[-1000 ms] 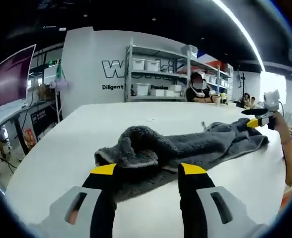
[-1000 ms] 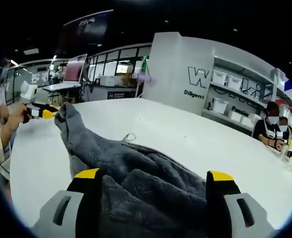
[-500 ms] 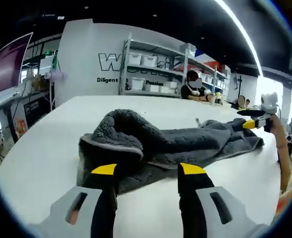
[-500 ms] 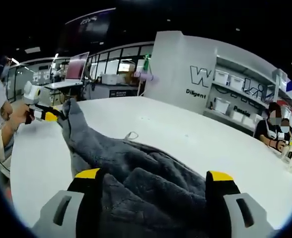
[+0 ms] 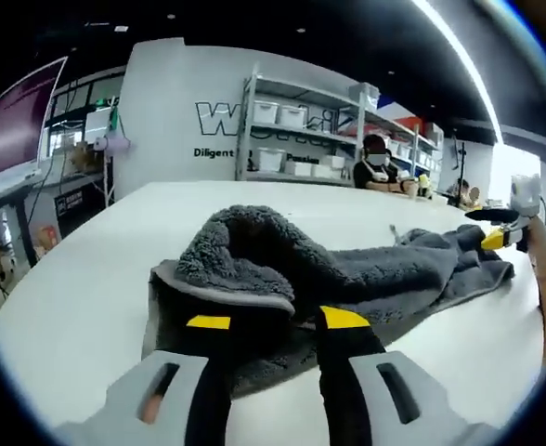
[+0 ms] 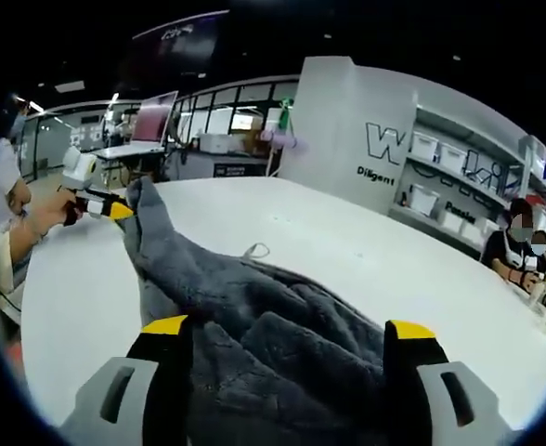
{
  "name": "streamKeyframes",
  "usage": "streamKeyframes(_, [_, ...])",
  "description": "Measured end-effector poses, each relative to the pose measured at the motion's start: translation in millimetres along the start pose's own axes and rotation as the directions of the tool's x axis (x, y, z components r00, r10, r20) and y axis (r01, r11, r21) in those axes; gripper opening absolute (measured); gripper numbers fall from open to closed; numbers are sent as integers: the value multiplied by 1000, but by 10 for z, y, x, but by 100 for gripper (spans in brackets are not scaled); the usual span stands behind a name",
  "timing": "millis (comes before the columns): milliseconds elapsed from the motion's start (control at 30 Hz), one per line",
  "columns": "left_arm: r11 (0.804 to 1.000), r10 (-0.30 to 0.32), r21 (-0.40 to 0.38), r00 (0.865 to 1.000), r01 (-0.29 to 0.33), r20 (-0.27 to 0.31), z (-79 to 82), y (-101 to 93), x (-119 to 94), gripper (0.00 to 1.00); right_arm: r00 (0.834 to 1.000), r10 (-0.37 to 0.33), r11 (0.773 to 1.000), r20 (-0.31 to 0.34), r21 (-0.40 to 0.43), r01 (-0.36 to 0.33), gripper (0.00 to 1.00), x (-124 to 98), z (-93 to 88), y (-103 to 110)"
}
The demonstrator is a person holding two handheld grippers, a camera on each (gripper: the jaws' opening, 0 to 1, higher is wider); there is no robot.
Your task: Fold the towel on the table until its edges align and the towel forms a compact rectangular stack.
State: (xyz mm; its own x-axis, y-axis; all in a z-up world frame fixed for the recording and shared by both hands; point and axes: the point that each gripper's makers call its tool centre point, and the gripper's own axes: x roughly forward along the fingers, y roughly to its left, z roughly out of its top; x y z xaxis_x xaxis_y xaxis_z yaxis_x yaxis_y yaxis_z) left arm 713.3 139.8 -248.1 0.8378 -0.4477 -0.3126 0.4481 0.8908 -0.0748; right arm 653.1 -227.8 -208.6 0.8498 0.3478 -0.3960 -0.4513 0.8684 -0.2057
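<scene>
Both claws gape wide — left gripper (image 5: 277, 321) and right gripper (image 6: 287, 327) straddling the grey towel (image 5: 347, 269), gripping nothing

Bright, even indoor light; ceiling strip light (image 5: 459, 56) blown out, glare near window at right edge. White worktop (image 5: 87, 279) lit flat, soft shadow under towel (image 5: 347, 269). Strong fisheye bending at edges; bg slightly soft, both views

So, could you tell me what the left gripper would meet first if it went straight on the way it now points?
Most likely the grey towel: its bunched, doubled-over end lies right at and between the left gripper jaw tips on the white table. Contact may already exist; depth is unclear.
</scene>
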Motion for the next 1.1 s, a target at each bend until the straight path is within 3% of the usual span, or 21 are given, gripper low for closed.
streamKeyframes(100, [1000,4,13,1000,-4,-1,21,35,63,27,1000,8,1000,-7,-7,-8,85,10,-11,31])
streamKeyframes(200, [1000,1,8,1000,-1,8,59,57,68,17,1000,14,1000,-16,-13,-14,85,20,-26,52])
streamKeyframes(467, [1000,1,-22,999,0,41,64,-29,12,4,999,22,999,-23,-28,-22,85,30,-29,66])
streamKeyframes(733, [999,-10,-33,998,12,55,104,-17,1,3,999,22,999,-24,-27,-23,85,30,-35,57])
streamKeyframes(867, [997,-24,-66,995,30,93,195,26,-58,2,999,25,999,-29,-30,-26,85,41,-46,58])
streamKeyframes(1100, [988,-79,-121,984,99,163,325,-132,-262,2,999,26,999,-38,-32,-27,85,58,-70,55])
